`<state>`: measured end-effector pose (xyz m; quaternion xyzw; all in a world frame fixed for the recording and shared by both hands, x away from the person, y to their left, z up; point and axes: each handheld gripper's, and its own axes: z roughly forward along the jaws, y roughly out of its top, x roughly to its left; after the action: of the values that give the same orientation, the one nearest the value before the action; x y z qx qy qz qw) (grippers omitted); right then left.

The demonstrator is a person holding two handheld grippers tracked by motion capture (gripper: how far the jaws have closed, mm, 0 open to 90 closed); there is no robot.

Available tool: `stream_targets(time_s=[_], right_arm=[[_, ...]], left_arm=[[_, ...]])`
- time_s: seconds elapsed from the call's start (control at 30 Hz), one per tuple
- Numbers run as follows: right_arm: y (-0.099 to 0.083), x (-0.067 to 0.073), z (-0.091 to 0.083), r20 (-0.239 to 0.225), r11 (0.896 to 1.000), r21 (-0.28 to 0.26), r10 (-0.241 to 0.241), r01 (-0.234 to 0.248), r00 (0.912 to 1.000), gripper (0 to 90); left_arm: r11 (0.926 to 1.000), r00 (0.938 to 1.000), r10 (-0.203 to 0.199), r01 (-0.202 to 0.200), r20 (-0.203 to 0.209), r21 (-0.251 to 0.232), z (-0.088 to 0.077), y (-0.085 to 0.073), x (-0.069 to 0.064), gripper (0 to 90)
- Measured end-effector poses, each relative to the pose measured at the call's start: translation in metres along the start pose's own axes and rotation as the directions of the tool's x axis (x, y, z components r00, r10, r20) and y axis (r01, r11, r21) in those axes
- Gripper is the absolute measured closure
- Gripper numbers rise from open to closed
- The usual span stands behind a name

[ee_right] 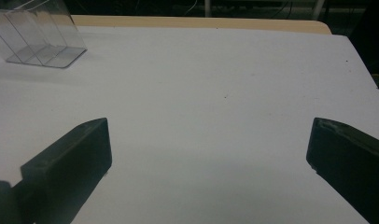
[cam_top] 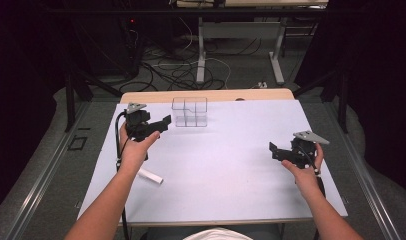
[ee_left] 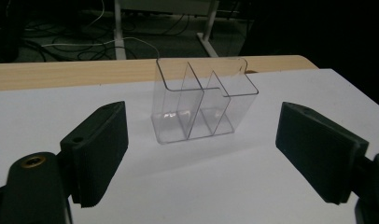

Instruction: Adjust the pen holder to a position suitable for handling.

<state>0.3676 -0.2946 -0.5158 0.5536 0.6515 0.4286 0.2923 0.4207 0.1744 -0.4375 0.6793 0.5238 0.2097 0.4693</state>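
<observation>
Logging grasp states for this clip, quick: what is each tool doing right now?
Left tool: open, holding nothing; the clear divided container stands ahead of it, untouched.
Right tool: open, holding nothing, over bare white tabletop.

Black claws [cam_top: 163, 124], grey three-cornered plates, trailing cables.

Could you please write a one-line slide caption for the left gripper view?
Left gripper, jaws open and empty, faces a clear divided organizer standing upright on the white table.

A white-topped table [cam_top: 231, 165] with a bare wooden strip along its far edge carries a clear, upright divided plastic organiser [cam_top: 190, 111] near that edge and a small white tube [cam_top: 151, 176] near the left front.
</observation>
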Motion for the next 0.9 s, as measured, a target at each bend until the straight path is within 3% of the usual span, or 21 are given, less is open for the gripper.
stream_targets(time_s=[0.33,0.53,0.9], right_arm=[[0.001,-0.001,-0.002,0.007,1.000,0.005,-0.009,0.008,0.9999,0.0],[0.000,-0.001,-0.004,0.010,1.000,-0.003,0.007,-0.007,0.9999,0.0],[-0.001,0.000,-0.003,0.005,1.000,0.009,0.011,-0.011,0.9999,0.0]], left_arm=[[0.9999,0.9992,-0.015,0.015,-0.037,0.000,0.015,0.020,0.002,21.5],[0.9999,0.9976,0.015,-0.015,-0.067,-0.005,0.024,0.032,0.002,24.0],[0.9996,0.9966,0.027,-0.027,-0.078,-0.008,0.043,0.053,0.003,29.4]])
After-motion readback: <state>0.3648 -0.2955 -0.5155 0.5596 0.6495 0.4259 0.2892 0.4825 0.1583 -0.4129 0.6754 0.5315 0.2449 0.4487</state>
